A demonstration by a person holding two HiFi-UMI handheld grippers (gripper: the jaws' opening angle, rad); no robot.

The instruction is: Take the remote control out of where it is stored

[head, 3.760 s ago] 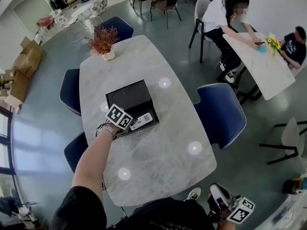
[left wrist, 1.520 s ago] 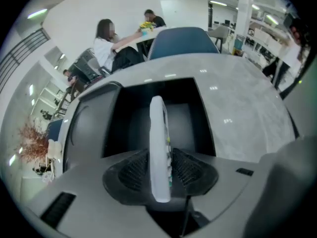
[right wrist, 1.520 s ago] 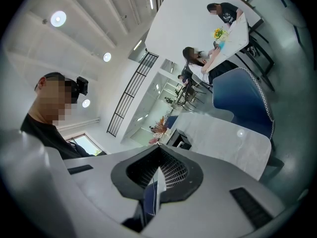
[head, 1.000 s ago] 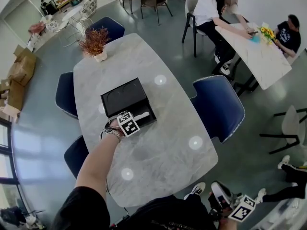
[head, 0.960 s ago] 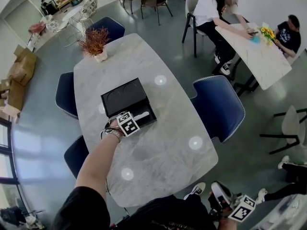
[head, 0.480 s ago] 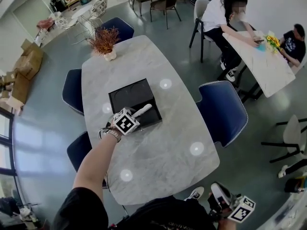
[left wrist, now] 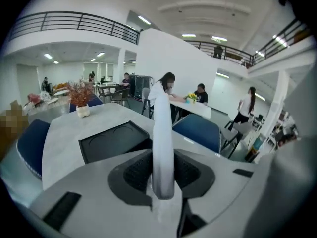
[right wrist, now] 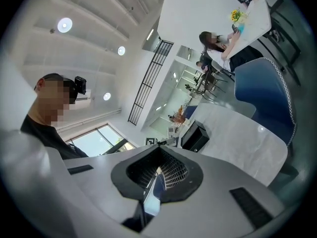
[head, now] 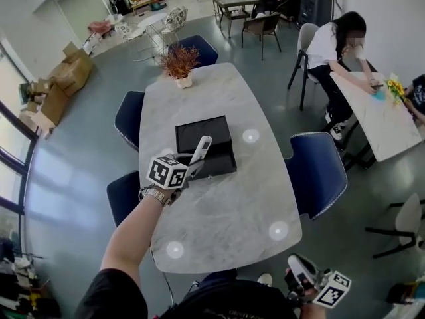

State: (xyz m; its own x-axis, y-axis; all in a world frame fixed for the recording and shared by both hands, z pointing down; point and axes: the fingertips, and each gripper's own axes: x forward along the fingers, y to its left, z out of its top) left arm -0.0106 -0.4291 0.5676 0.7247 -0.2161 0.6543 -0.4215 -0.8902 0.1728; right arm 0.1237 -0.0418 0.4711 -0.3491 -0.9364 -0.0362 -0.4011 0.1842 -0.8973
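The slim white remote control (head: 200, 150) stands nearly upright above the near edge of the open black storage box (head: 211, 135), lifted clear of it. My left gripper (head: 191, 167) is shut on the remote's lower end. In the left gripper view the remote (left wrist: 162, 143) rises between the pads of the left gripper (left wrist: 162, 185), with the black box (left wrist: 111, 140) on the table behind it. My right gripper (head: 302, 278) hangs low by the table's near right corner, away from the box. Seen in its own view, the right gripper (right wrist: 157, 175) has its pads together with nothing between them.
The box lies mid-table on a grey marble table (head: 226, 205). A potted dry plant (head: 179, 64) stands at the far end. Blue chairs (head: 319, 171) (head: 128, 115) flank the table. People sit at a white table (head: 378, 121) to the right. Cardboard boxes (head: 60, 85) are far left.
The left gripper has lifted the remote out of the box and tipped it from lying flat to nearly upright. The right gripper has stayed low at the bottom right.
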